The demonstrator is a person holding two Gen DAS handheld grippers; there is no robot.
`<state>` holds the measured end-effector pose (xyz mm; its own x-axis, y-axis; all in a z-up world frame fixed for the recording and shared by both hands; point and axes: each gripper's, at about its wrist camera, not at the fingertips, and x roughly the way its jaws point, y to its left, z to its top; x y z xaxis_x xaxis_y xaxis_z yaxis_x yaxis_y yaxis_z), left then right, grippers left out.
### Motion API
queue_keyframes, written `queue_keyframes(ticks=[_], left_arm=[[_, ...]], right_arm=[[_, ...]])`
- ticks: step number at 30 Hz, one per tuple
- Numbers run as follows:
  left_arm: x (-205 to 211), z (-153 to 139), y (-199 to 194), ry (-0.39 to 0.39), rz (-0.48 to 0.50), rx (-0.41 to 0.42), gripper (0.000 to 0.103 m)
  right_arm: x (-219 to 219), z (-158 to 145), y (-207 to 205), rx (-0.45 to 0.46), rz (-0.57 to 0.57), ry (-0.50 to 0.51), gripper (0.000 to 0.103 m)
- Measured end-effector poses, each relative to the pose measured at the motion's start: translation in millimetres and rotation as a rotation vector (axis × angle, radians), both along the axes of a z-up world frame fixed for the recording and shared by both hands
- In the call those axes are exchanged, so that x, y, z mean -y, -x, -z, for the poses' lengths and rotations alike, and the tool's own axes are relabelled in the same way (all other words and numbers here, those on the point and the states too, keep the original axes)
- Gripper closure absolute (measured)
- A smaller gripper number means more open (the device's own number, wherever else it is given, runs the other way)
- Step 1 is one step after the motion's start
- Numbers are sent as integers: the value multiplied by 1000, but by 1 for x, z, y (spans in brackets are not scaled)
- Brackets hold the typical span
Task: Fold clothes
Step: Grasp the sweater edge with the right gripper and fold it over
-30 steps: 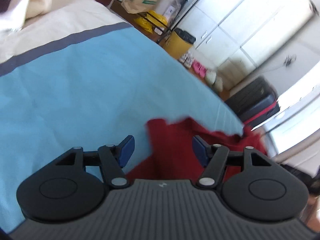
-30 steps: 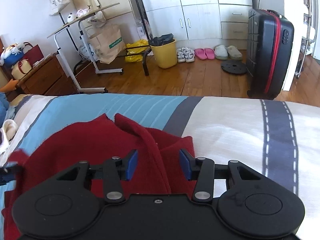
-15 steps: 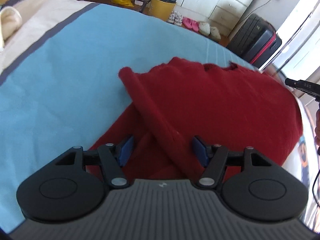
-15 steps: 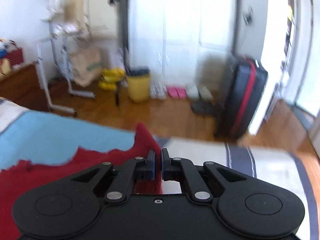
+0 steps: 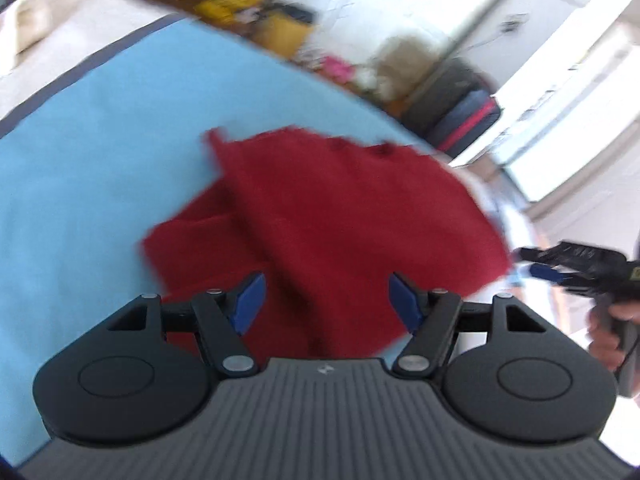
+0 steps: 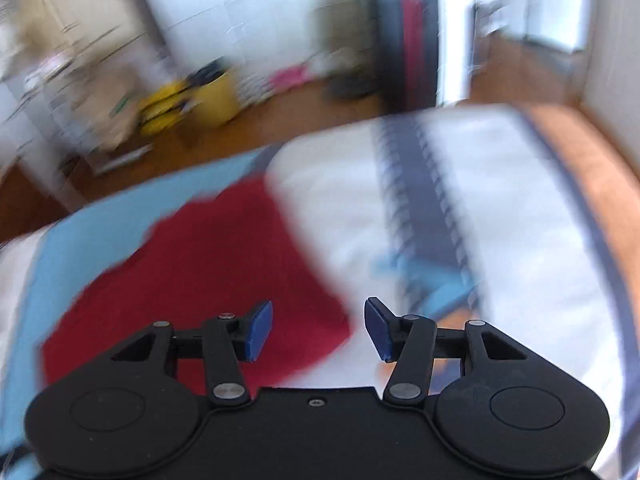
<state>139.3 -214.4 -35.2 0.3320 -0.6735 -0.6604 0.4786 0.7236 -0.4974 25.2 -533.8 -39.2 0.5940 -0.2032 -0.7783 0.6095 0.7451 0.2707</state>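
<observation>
We hold our left gripper (image 5: 327, 300) above the dark red knitted garment (image 5: 320, 216), jaws opening with nothing pinched between them. The garment lies folded on the light blue and white striped bedspread (image 5: 80, 168). Our right gripper (image 6: 319, 330) is opening too, empty, over the garment's edge.

Your right tongs (image 6: 318, 330) are opening above the bed (image 6: 500, 200), nothing between the blue pads (image 6: 259, 330). The red garment (image 6: 208, 264) lies flat on the bed, left of the tongs. A suitcase (image 6: 408, 52) stands beyond the bed.
</observation>
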Motion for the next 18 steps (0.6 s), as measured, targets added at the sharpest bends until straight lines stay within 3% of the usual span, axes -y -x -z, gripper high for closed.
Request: queue_keyframes(ticks=[3,6,12,13,17,18], left_arm=[[19,-5,15,-18,60,92,36],[37,-2,30,-72,112,172,37],[71,8,37,-93,265,277,38],[76,10,36,-101,282,279,36],[88,44,16,-187,255,51,37],[86,47,15,-172,239,47,36]], right_arm=[[-21,-6,14,27,-87,-106,41],[-31,5,21,98,-126,-286,36],[-24,52,28,141,119,-551,36],[-20,56,29,148,153,-569,36],[-14,65,27,156,178,-537,36],[-11,70,25,155,181,-532,36]])
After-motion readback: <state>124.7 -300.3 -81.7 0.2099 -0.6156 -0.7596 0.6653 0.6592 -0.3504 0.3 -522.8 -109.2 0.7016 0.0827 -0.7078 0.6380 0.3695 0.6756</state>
